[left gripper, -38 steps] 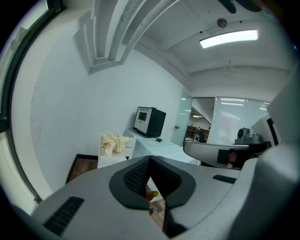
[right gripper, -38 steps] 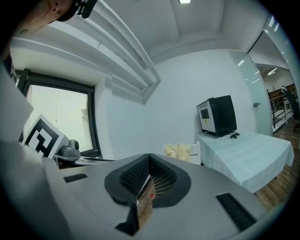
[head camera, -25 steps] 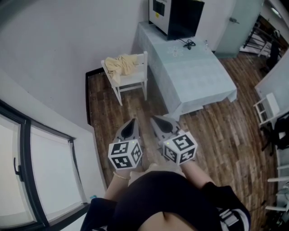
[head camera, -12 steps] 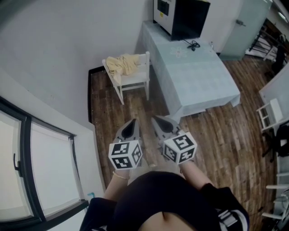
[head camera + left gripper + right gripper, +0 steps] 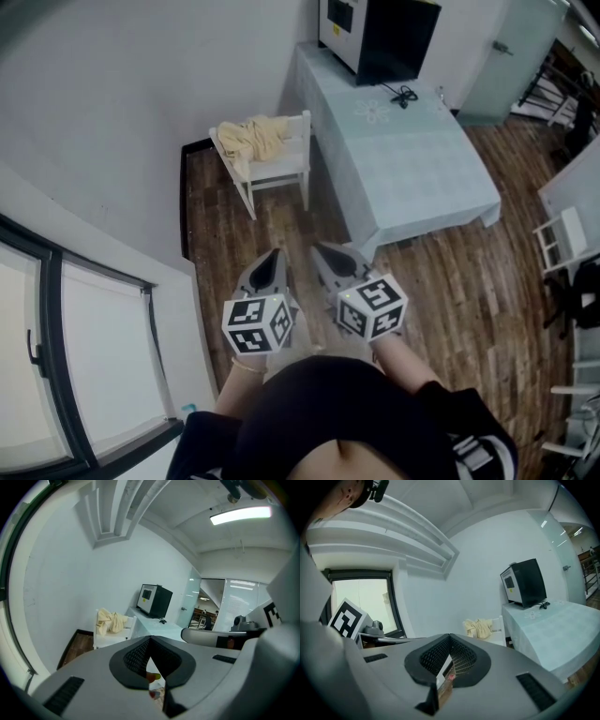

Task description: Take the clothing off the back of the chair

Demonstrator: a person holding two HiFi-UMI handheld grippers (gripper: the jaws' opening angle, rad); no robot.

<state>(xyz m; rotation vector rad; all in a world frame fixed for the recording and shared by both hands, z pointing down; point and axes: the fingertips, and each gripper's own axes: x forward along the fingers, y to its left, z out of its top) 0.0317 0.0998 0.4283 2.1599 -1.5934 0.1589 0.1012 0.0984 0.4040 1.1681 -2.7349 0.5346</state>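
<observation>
A pale yellow garment (image 5: 250, 135) lies bunched over the back and seat of a small white chair (image 5: 277, 170) against the wall, beside the table. It also shows in the left gripper view as the garment (image 5: 109, 621) and in the right gripper view as the garment (image 5: 478, 627). My left gripper (image 5: 273, 255) and right gripper (image 5: 322, 249) hang side by side over the wooden floor, well short of the chair, both pointing toward it. Both are shut and hold nothing.
A long table with a light blue cloth (image 5: 403, 155) stands right of the chair, with a black and white box-shaped appliance (image 5: 375, 33) at its far end. A wall and window (image 5: 56, 356) run along the left. White racks (image 5: 562, 234) stand at the right.
The chair and table have shifted slightly in the head view as I moved forward a little. Both grippers stay shut and side by side.
</observation>
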